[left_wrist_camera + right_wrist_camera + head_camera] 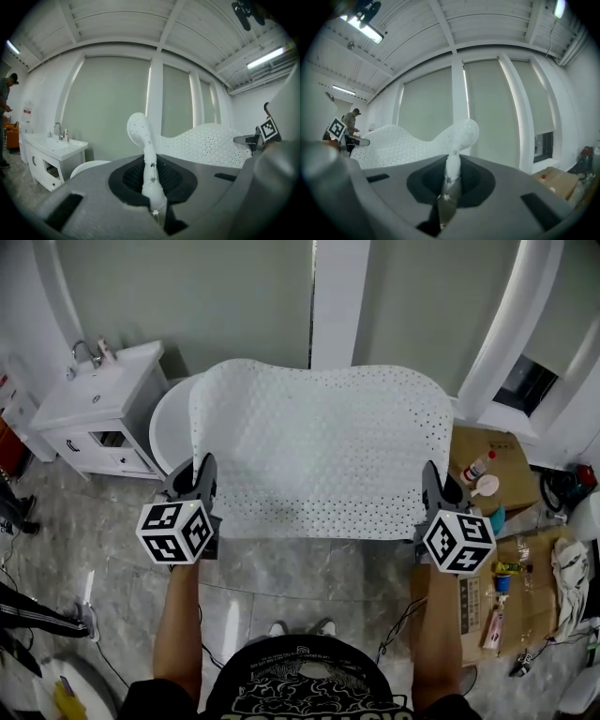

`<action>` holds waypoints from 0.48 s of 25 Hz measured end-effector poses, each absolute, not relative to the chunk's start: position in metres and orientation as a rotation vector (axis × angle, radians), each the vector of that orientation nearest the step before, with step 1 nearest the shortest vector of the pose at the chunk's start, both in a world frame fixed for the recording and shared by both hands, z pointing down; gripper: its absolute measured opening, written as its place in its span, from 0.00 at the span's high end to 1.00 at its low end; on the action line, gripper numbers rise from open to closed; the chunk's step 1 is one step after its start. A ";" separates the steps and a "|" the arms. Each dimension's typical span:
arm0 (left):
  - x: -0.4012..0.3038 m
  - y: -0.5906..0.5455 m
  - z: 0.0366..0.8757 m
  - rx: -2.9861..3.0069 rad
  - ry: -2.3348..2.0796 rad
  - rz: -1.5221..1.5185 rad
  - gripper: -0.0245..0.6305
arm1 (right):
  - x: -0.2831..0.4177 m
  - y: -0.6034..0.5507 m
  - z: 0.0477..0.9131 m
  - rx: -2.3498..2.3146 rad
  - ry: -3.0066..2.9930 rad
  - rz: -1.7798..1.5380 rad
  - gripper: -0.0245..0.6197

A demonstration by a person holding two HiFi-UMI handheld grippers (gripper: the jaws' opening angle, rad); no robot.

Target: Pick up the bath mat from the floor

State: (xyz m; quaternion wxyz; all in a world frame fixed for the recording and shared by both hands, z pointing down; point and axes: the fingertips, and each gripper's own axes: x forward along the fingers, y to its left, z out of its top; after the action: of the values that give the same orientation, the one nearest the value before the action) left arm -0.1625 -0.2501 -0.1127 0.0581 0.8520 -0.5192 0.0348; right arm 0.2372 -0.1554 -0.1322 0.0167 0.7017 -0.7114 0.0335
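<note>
While each near corner of the white, hole-dotted rubber bath mat (319, 451) is pinched in a tool, the sheet is spread wide between the person's two hands, clear of the grey marbled tile floor (309, 573). The left tool (201, 468) has its jaws closed almost completely, with only the thin mat edge squeezed between them. The right tool (433, 474) grips the opposite corner in the same way. In both gripper views a white flap stands up out of the narrow jaw gap.

Gripping at two corners set well apart probably keeps the floppy sheet stretched, so it neither folds on itself nor drags. Both tools point roughly level, which lets the mat extend ahead of the person. Whether its far edge rests on the white rounded fixture (169, 427) behind it cannot be told. A white vanity cabinet with a sink (94, 409) stands to the left and brown cardboard boxes (487, 465) lie to the right, both apart from the mat. Judging by this, the pick-up looks essentially done.
</note>
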 end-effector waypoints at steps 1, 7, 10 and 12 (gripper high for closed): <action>-0.161 -0.249 -0.115 2.594 -1.579 0.115 0.92 | 0.238 -0.155 -0.134 2.183 -2.213 0.093 0.93; -0.160 -0.252 -0.116 2.606 -1.582 0.124 0.91 | 0.236 -0.156 -0.136 2.205 -2.211 0.050 0.93; -0.159 -0.254 -0.116 2.618 -1.582 0.131 0.91 | 0.237 -0.157 -0.137 2.217 -2.204 0.047 0.93; -0.160 -0.255 -0.117 2.624 -1.578 0.125 0.91 | 0.237 -0.157 -0.138 2.227 -2.196 0.044 0.92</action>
State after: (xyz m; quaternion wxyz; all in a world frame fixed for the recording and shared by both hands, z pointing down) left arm -0.1596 -0.2552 -0.1171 0.0386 0.8556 -0.5147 0.0407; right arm 0.2370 -0.1570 -0.1380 0.0071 0.7119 -0.7021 0.0139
